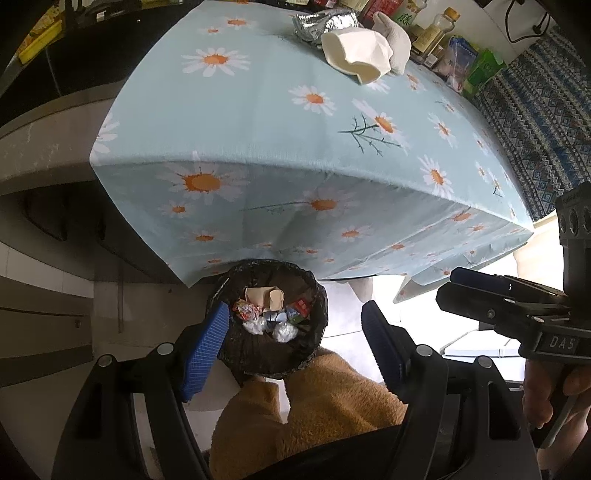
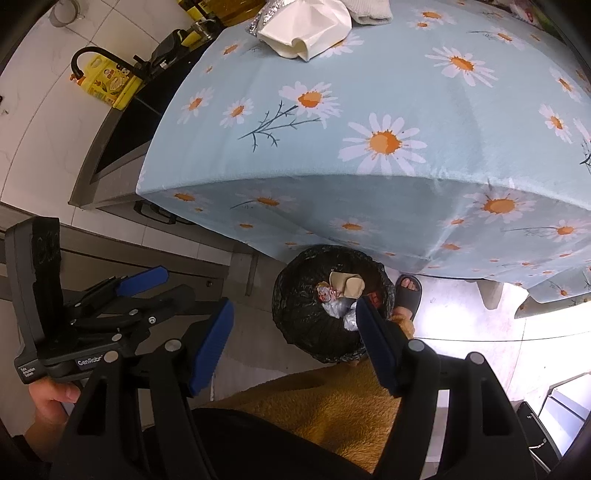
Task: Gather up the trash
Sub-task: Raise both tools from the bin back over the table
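Note:
A black-lined trash bin [image 1: 236,354] stands on the floor below the table's front edge; it holds paper cups [image 1: 264,297], wrappers and crumpled plastic. It also shows in the right wrist view [image 2: 295,314]. My left gripper [image 1: 295,343] is open and empty, hanging over the bin. My right gripper [image 2: 291,343] is open and empty, above the bin's near side. On the table's far part lie a crushed white paper cup [image 1: 356,55], crumpled foil [image 1: 325,22] and a white cloth [image 1: 397,44]. The cup shows in the right wrist view too [image 2: 306,26].
The table carries a light blue daisy cloth [image 1: 258,110]. Bottles and packets [image 1: 443,40] line its far right edge. A yellow jug [image 2: 107,83] and a dark counter stand at the left. My leg in tan fleece [image 1: 314,406] and a slippered foot [image 2: 408,291] are by the bin.

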{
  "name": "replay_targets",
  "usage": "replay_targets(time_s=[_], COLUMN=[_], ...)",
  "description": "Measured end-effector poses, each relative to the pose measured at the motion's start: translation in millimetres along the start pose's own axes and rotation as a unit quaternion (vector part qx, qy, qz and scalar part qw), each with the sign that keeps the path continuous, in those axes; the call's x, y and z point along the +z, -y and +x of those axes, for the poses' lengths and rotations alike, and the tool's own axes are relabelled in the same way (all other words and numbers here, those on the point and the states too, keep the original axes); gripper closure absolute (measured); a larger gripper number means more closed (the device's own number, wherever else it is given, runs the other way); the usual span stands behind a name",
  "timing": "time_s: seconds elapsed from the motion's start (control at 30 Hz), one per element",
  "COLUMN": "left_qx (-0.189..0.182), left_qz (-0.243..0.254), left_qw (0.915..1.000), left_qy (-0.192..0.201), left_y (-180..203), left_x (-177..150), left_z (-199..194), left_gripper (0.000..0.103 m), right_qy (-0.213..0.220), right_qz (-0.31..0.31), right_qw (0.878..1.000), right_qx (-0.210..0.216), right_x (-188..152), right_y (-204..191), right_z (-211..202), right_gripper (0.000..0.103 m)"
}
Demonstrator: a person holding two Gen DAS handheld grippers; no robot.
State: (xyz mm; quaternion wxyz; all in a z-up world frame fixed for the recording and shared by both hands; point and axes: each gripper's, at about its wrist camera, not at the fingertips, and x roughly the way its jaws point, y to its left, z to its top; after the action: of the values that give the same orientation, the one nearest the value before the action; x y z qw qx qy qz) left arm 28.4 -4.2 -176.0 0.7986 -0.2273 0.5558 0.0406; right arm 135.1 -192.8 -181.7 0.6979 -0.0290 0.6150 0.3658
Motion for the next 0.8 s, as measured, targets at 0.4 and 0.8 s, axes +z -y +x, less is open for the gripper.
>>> replay_targets(time_s=[0.4, 0.8], left_qx=[-0.009, -0.019], left_qz=[0.006, 0.022], left_qw=[0.9994, 0.9975], left_qy=[0.033, 0.064], left_y=[-0.4, 12.6], left_x=[12.1, 42.0], left_z=[-24.8, -40.3], left_gripper=[0.031, 0.031], right_qy=[0.027, 0.057], right_qz=[-0.001, 0.003], right_qw=[1.000, 0.998], right_qx=[-0.010, -0.026], right_x=[6.6, 24.4], right_y=[-6.3, 3.1], right_z=[-18.2, -41.3], right_gripper=[0.034, 0.032])
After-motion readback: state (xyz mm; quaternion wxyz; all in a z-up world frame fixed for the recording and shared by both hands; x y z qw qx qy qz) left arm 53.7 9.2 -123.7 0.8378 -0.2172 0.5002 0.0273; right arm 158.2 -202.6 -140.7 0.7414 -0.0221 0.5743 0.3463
